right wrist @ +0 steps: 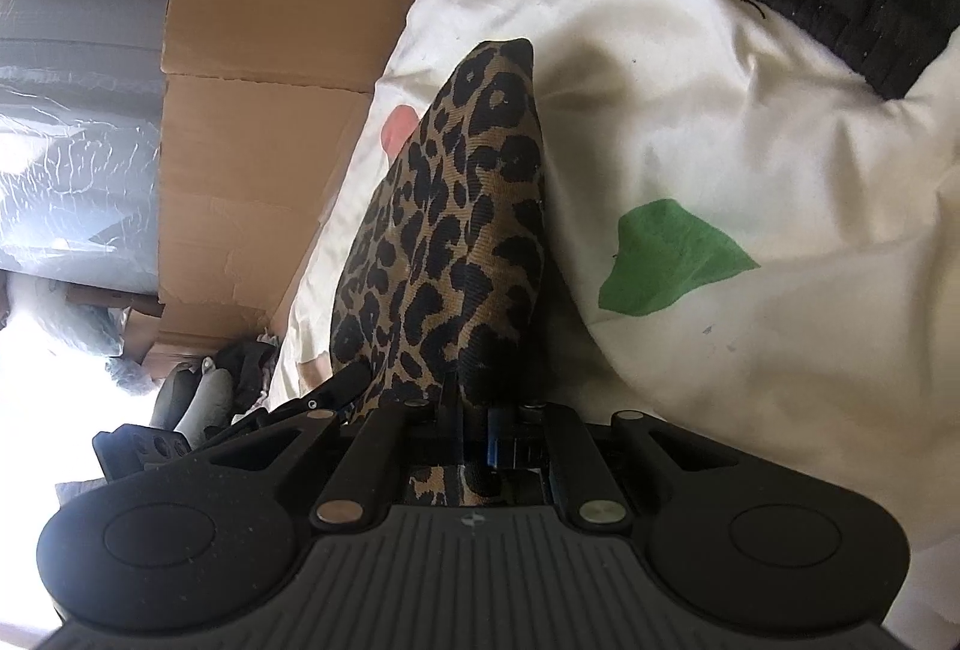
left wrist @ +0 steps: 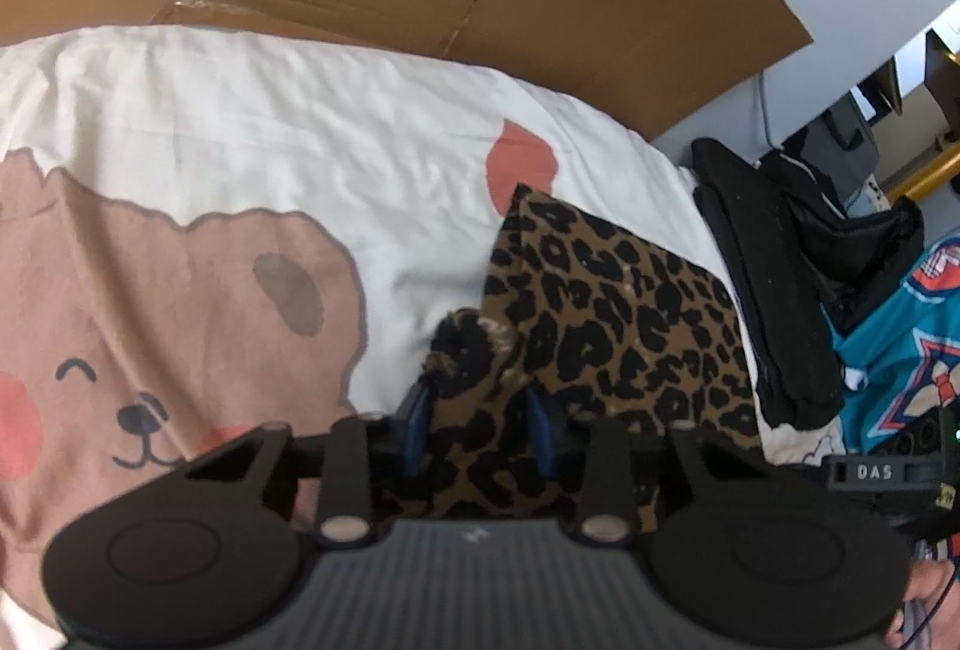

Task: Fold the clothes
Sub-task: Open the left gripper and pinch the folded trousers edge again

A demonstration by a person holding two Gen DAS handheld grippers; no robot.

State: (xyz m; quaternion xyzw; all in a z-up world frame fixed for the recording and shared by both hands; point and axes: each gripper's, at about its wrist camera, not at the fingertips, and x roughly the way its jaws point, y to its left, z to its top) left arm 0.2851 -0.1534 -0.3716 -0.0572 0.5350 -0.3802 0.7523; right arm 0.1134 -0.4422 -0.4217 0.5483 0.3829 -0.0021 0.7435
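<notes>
The right gripper [right wrist: 474, 428] is pinching the folded brown-black leopard-print cloth [left wrist: 606, 326]; the left gripper [left wrist: 480, 425], half-open around its edge, needs closing before the next fold.

Both hand-held grippers share one build: left gripper [left wrist: 480, 413] and right gripper [right wrist: 477, 425] show ribbed grey housings, black linkage arms, silver pivot pins and blue-edged fingers.

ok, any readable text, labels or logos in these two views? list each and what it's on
"DAS": white letters on a black device at the right edge of the left wrist view.
Teal jersey: printed crest and graphics, lettering too blurred to read.
Small emblems on both gripper bodies: too small to read.
Right wrist view: no readable text.
</notes>
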